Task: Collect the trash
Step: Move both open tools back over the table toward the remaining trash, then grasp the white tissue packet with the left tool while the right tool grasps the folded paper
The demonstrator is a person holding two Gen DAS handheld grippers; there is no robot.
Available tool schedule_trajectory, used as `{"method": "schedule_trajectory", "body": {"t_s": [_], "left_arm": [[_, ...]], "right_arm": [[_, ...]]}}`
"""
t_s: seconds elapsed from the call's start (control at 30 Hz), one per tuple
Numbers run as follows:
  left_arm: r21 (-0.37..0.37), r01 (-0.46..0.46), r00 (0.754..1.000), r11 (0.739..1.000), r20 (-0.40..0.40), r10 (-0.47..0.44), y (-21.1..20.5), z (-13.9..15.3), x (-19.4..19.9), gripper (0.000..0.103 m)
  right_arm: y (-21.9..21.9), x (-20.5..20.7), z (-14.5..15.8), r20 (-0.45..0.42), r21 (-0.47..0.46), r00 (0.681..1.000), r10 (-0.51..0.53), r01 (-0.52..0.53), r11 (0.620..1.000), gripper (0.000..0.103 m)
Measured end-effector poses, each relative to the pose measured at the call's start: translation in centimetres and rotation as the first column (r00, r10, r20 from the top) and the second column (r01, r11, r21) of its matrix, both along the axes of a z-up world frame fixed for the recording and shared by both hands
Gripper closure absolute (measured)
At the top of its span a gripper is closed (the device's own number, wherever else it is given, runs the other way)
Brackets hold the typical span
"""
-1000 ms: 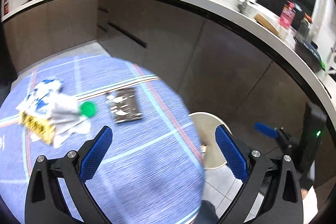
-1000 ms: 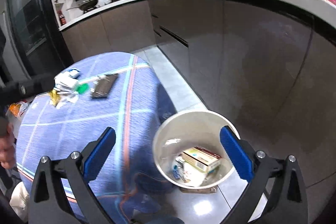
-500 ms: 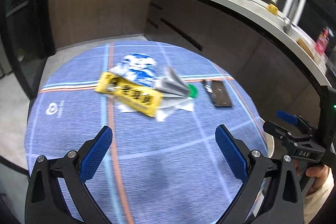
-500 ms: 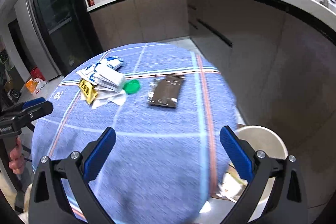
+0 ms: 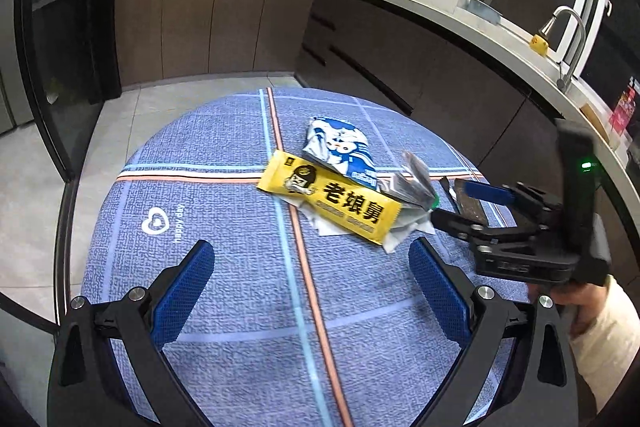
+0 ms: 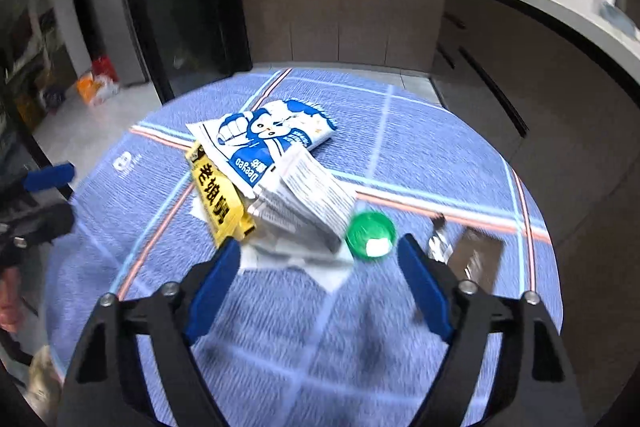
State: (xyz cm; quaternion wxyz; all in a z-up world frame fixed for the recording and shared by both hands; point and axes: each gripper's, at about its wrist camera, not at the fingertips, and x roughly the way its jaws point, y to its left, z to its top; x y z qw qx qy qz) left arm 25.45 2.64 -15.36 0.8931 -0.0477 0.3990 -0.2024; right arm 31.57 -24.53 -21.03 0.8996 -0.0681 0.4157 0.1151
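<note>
Trash pile at twelve o'clock on worktop; right tongs just narrowing, empty; left tongs wide, empty.

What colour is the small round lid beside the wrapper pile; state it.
The lid is green with a white patch; the right wrist view shows it best.

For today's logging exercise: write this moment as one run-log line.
phase: approaching trash pile | left gripper: open, empty | right gripper: open, jaws just closing, empty | target: silver packet | yellow wrapper: on table
</note>
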Motion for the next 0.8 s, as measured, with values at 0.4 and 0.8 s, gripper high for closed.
{"method": "schedule_trajectory", "body": {"t_s": [0.4, 0.8], "left_arm": [[-0.002, 0.09, 0.996, 0.996, -0.02, -0.09, -1.4, -0.1, 5.5, 0.012], [0.041, 0.153, 0.976, 0.987, -0.163, -0.144, -6.5, -1.1, 16.5, 0.011]], "right_arm": [[1.3, 2.0, -1.2, 0.026, -0.06, 1.0, 0.011, -0.009, 0.998, 0.098], [-1.4, -2.1, 0.8, 0.068, -0.004, 0.997, -0.026, 0.027, 1.0, 0.099]]}}
